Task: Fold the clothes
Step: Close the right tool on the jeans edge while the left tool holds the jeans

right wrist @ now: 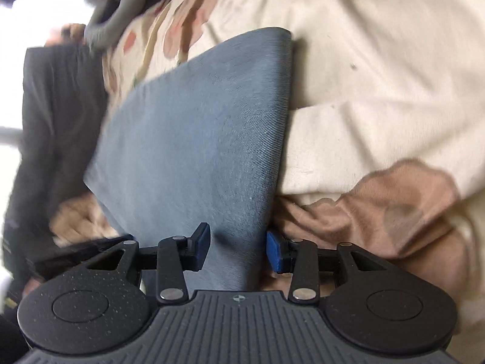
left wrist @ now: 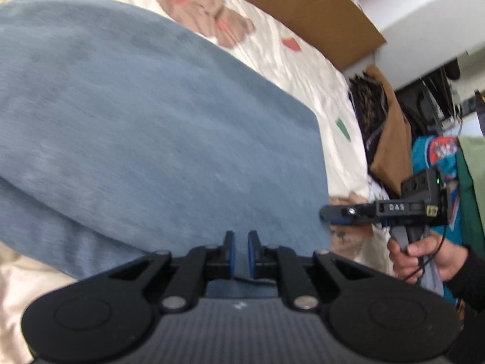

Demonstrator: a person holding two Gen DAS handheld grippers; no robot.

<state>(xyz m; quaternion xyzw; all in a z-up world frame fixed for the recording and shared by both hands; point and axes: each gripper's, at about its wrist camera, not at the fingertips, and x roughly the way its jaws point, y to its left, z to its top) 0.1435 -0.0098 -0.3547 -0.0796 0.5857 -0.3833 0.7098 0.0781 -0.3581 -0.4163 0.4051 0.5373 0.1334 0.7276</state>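
A folded blue-grey garment [left wrist: 151, 121] lies on a cream printed bedsheet [left wrist: 272, 45]. My left gripper [left wrist: 241, 242] is at the garment's near edge, its blue pads nearly together with a fold of the cloth pinched between them. My right gripper [right wrist: 238, 244] stands open over a narrow end of the same garment [right wrist: 197, 136]. The cloth runs between its pads, which do not press on it. In the left wrist view the right gripper [left wrist: 327, 212] appears side-on at the garment's right corner, held by a hand [left wrist: 424, 254].
The bedsheet [right wrist: 379, 91] is wrinkled and carries brown animal prints. A cardboard box [left wrist: 303, 0] stands beyond the bed's far edge. Past the bed's right side are a brown bag [left wrist: 391, 139] and teal cloth [left wrist: 436, 151]. A dark sleeve [right wrist: 54, 121] fills the right wrist view's left side.
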